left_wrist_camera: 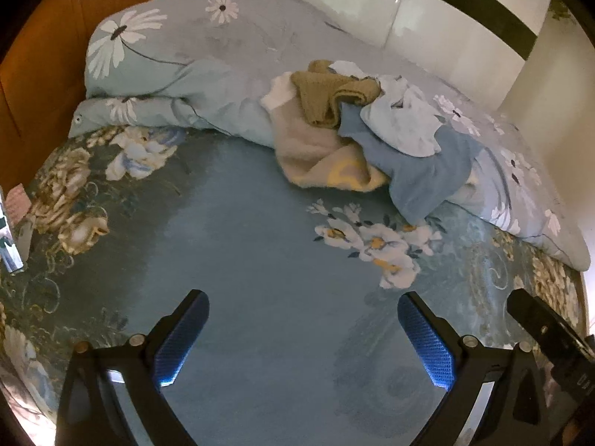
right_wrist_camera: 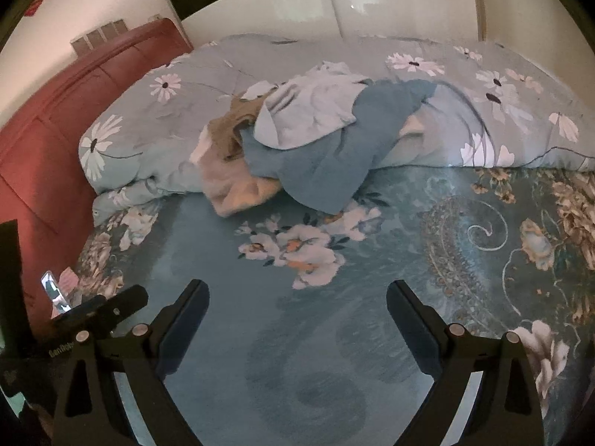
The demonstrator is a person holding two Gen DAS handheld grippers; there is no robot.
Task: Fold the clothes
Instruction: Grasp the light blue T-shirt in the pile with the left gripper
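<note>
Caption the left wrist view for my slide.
Open left gripper hovers over floral blue bedsheet, facing heap of unfolded clothes.

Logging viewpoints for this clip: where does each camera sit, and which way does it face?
Left wrist: on the left gripper, open, facing across the bed sheet to the clothes pile; right gripper's edge visible.
Right wrist: on the right gripper, open, facing the same pile; left gripper's edge visible.
Shared: sheet, pile, quilt.
</note>
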